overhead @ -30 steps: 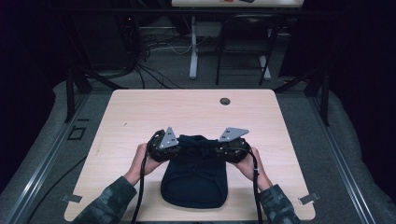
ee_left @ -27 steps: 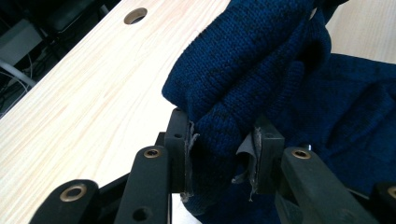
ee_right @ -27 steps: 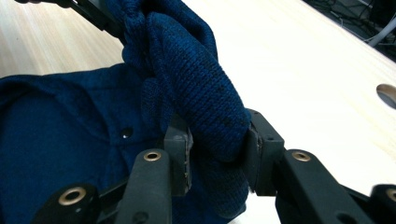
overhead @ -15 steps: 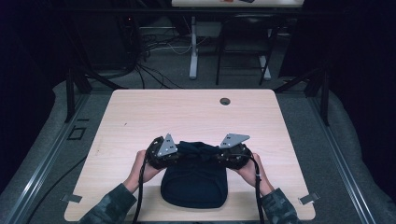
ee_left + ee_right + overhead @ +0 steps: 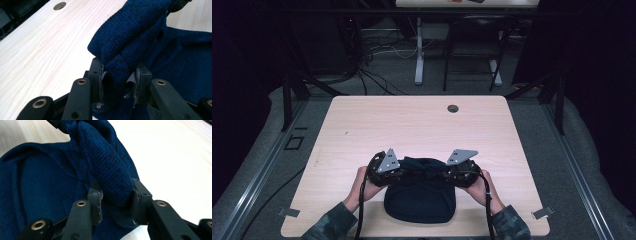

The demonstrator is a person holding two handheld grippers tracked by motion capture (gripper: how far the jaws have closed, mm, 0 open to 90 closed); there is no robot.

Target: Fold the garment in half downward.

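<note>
Both hands have drawn nearer along the table since a second ago, bringing the far edge of the dark blue knitted cloth (image 5: 419, 197) with them.

From the near edge of the table (image 5: 362, 125) the two forearms come in, hands turned inward toward each other, knuckles outward, with the cloth between them. At the left, the left gripper (image 5: 404, 172) has its jaws clamped on a thick fold of the knit (image 5: 120, 67). At the right, the right gripper (image 5: 443, 174) is clamped on another rolled fold (image 5: 115, 185). The rest of the cloth lies flat on the near middle of the table. A round hole (image 5: 453, 108) sits at the far side.
</note>
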